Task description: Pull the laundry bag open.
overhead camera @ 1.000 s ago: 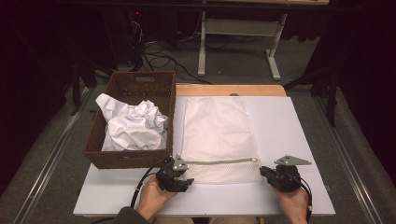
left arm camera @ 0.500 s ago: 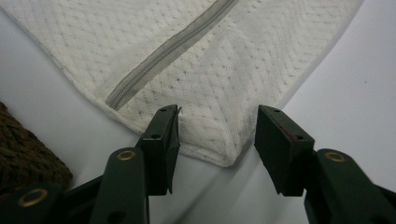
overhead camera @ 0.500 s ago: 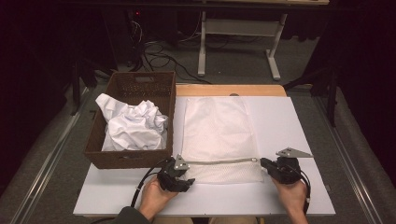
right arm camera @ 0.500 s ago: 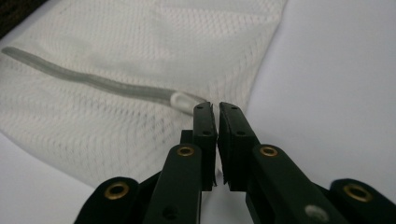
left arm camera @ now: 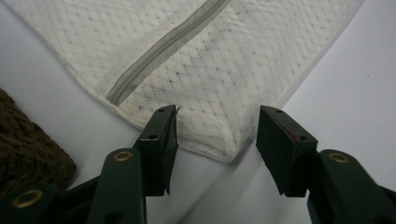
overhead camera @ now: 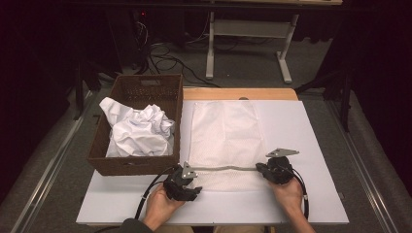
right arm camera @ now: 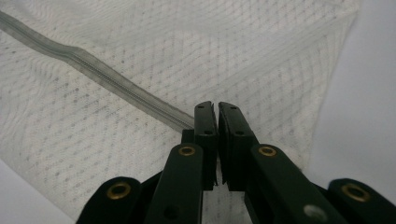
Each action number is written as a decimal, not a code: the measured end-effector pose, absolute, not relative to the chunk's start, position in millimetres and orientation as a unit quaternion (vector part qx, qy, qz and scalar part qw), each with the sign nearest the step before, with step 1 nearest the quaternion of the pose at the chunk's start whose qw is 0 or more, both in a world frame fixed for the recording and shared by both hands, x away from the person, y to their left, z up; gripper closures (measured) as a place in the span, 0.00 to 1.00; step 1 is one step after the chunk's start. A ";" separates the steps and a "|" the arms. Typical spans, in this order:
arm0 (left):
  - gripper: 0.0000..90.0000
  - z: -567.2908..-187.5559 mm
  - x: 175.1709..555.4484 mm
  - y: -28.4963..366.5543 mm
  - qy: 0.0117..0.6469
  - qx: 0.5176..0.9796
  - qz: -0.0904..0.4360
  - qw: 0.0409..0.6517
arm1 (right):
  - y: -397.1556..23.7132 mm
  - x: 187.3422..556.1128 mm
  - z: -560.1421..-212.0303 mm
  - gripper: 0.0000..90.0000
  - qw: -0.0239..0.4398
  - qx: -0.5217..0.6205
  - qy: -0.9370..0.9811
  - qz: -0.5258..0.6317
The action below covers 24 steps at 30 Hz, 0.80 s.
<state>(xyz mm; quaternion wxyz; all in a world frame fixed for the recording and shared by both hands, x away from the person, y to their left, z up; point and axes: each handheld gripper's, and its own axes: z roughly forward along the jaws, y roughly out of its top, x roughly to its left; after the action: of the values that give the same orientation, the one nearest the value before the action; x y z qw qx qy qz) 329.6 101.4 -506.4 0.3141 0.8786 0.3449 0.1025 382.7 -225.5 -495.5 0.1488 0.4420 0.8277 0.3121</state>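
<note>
The mesh bag [overhead camera: 224, 141] lay flat ahead of both tongs, zipper [right arm camera: 93, 70] running crosswise between them – right gripper [right arm camera: 215, 112] clenched at the zipper's end, left gripper [left arm camera: 217, 126] released, astride the bag's near corner

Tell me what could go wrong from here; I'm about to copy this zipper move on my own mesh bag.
The right gripper, its jaws nearly shut, sits at the zipper end; whether it holds the pull is hidden, so it may slip. The left gripper stands open around the mesh bag corner without pressing it, so the bag could slide or bunch across the table when the zipper is tugged.
</note>
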 end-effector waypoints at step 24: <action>0.51 -480.2 344.1 50.0 0.307 0.858 0.102 0.398 | -254.7 374.2 -499.2 0.95 0.161 0.473 0.806 0.318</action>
<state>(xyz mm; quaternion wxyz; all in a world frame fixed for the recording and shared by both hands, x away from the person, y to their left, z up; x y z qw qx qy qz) 344.1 50.0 -480.2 0.3983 0.8584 0.3069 0.1020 374.2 -254.7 -499.2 0.1608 0.4730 0.8059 0.3178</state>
